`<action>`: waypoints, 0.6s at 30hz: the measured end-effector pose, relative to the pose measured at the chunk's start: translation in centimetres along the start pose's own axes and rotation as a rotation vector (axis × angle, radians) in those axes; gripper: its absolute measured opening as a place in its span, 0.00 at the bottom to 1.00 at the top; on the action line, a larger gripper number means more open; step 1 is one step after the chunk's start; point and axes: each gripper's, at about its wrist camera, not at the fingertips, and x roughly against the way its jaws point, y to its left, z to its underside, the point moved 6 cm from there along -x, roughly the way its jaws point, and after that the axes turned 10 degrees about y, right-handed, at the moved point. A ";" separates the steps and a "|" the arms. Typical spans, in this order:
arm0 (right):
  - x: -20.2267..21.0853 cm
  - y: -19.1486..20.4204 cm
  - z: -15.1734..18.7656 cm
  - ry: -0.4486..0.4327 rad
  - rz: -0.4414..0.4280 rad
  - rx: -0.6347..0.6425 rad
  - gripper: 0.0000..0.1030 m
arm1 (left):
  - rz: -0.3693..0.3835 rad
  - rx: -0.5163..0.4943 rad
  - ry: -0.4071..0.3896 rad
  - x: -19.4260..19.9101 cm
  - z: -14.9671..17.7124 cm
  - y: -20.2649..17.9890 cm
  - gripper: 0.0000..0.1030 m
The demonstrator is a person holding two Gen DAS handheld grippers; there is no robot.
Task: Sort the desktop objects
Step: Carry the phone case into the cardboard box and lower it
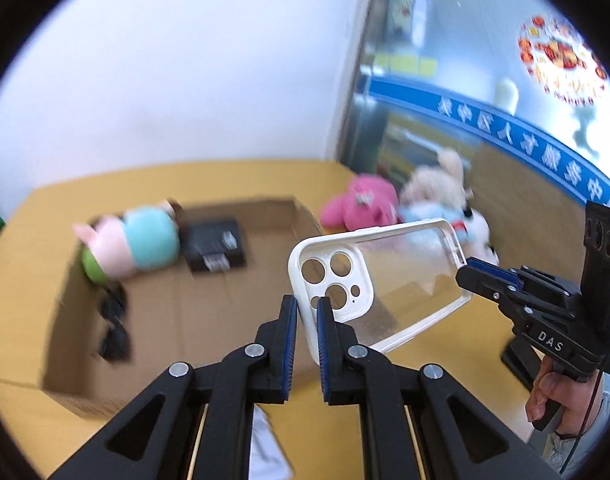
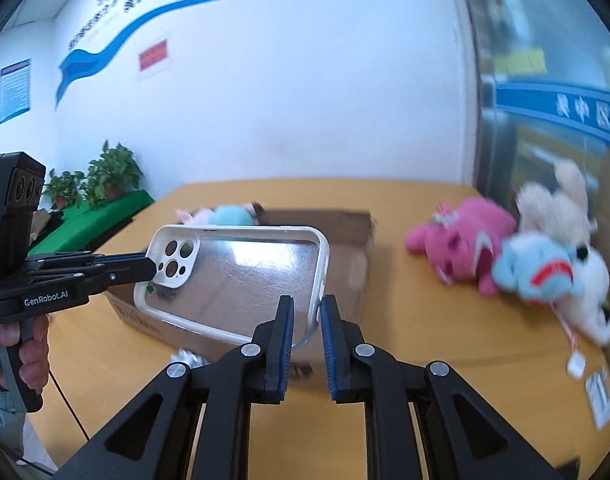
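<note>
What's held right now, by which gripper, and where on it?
Both hold the phone case: left gripper pinches the camera-cutout end's rim, right gripper the opposite end's rim. It hangs above the cardboard box.

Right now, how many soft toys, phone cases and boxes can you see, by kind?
Soft toys: 4 (pink-and-blue one in the cardboard box, pink, cream, white-and-blue on the table)
Phone cases: 1
Cardboard boxes: 1
Small black boxes: 1
Total: 7
</note>
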 end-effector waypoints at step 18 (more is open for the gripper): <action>-12.3 7.0 -10.4 0.028 -0.181 0.074 0.14 | -0.138 0.143 0.100 -5.3 -3.6 14.4 0.08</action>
